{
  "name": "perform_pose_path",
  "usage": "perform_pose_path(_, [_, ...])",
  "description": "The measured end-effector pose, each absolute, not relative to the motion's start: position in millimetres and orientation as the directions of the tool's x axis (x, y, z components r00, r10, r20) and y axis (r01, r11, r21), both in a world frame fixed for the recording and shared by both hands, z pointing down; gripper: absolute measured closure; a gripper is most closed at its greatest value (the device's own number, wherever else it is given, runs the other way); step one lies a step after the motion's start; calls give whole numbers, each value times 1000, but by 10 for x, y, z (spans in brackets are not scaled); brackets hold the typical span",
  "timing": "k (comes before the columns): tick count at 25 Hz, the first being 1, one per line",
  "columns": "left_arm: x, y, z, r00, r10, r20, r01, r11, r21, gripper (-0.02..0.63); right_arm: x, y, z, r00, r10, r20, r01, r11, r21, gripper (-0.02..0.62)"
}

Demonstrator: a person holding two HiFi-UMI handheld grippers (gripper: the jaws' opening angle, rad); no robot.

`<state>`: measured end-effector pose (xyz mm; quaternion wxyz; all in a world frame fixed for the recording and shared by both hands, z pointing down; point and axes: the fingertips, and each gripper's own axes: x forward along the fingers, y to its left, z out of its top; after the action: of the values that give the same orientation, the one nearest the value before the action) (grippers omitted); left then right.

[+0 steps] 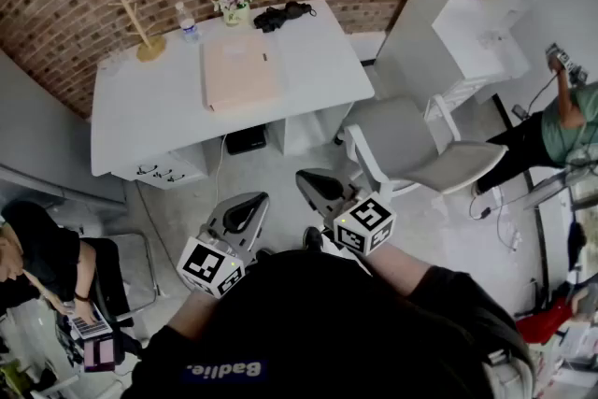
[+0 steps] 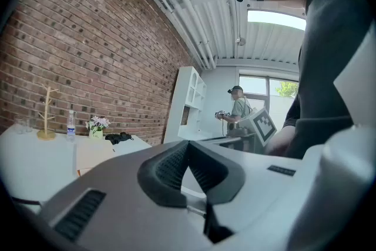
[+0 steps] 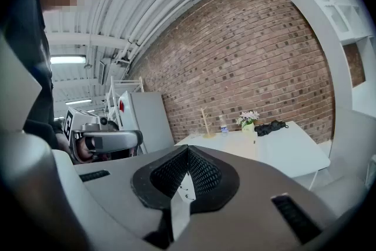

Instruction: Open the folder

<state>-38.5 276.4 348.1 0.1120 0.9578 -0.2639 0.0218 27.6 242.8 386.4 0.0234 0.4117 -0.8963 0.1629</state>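
We saw the folder in the upper middle of the head view, a little left of centre: a pale peach rectangle lying flat and closed on the white desk, with a small dark mark near its right edge. In the left gripper view it showed low at the left as a thin cream slab. In the right gripper view it lay right of centre.
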Motion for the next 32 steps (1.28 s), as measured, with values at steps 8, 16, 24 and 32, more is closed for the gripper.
perform_pose_path(8, [-456, 2733, 3507, 858, -504, 96, -513, -833, 206, 603, 233, 2373, 3865, -655, -735, 176, -749, 602, -276, 568])
perform_pose_path(16, [-552, 2676, 3507, 858, -506, 85, -512, -834, 205, 604, 137, 2331, 3863, -652, -735, 184, -753, 599, -272, 568])
perform_pose_path(24, [-682, 2556, 3514, 863, -501, 70, -503, -838, 212, 603, 60, 2214, 3887, -625, -756, 197, -776, 572, -265, 568])
perform_pose_path(32, [-831, 2295, 3655, 851, -517, 86, -524, -830, 191, 603, 56, 1944, 4010, -589, -781, 209, -803, 538, -256, 568])
